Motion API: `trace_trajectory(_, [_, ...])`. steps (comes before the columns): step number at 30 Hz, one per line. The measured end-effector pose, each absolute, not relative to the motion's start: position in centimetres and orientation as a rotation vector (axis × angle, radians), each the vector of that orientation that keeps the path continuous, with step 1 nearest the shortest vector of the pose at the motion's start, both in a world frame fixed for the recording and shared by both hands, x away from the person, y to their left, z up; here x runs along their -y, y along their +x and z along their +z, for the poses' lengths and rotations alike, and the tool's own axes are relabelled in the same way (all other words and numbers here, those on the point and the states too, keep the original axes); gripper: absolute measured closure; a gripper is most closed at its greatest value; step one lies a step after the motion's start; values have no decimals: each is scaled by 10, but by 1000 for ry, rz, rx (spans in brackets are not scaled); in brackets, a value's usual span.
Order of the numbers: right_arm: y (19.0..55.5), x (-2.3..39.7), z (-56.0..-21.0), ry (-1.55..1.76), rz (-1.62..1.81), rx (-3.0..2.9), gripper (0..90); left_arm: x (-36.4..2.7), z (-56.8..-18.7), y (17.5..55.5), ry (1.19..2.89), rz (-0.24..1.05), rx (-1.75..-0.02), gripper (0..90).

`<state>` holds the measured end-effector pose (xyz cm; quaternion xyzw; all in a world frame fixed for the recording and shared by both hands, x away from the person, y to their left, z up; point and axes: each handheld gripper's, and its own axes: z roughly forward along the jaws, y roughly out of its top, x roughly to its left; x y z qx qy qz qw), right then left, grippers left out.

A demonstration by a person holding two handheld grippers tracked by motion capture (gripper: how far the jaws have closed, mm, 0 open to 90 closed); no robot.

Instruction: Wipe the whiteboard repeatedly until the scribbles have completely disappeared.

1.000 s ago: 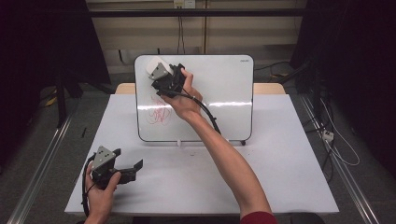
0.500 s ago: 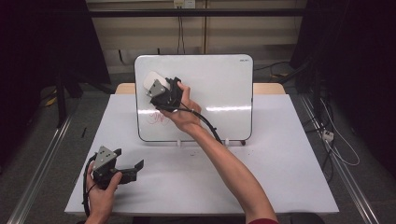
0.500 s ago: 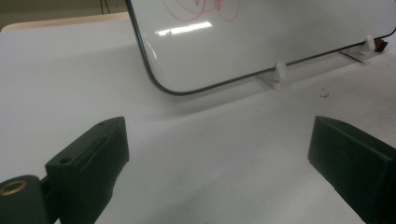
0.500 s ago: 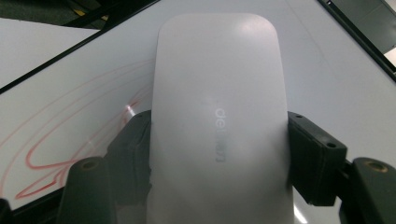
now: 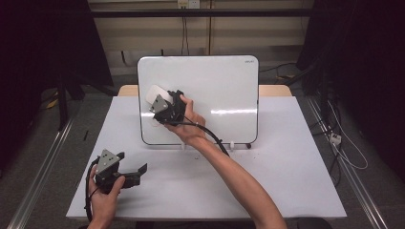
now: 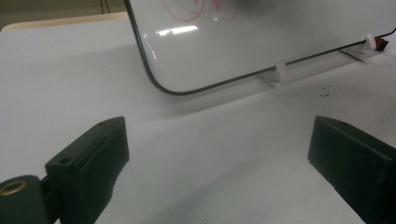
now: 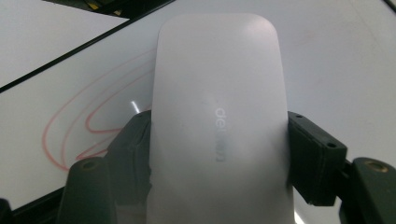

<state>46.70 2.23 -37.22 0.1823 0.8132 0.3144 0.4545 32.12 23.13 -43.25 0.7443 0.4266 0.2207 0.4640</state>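
A white whiteboard (image 5: 215, 86) stands tilted on clips at the back of the table. My right gripper (image 5: 158, 104) is shut on a white eraser (image 5: 154, 94) and holds it flat against the board's lower left area. In the right gripper view the eraser (image 7: 219, 121) sits clamped between both black jaws, with red scribble loops (image 7: 88, 126) on the board beside it. My left gripper (image 5: 137, 174) rests on the table near the front left, open with nothing between its jaws. In the left gripper view it (image 6: 219, 158) faces the board's lower corner (image 6: 163, 84), where red scribbles (image 6: 196, 9) show.
The table top (image 5: 296, 162) is white. White clips (image 6: 280, 70) prop the board's bottom edge. The right gripper's cable (image 5: 215, 138) trails down in front of the board. Small dark specks (image 6: 323, 93) lie on the table near the clips.
My right gripper has slid down the board and slightly left with the eraser, now covering the red scribbles seen in the high view. The left gripper has stayed put.
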Motion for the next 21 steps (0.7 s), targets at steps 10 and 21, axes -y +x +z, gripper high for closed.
trace_trajectory(10, [460, -22, -380, 461, 792, -2014, 315, -229, -433, 322, 1839, 542, -1048, 53])
trace_trajectory(21, [477, -16, -358, 525, 822, -1986, 315, -230, -433, 322, 1835, 536, -1049, 53])
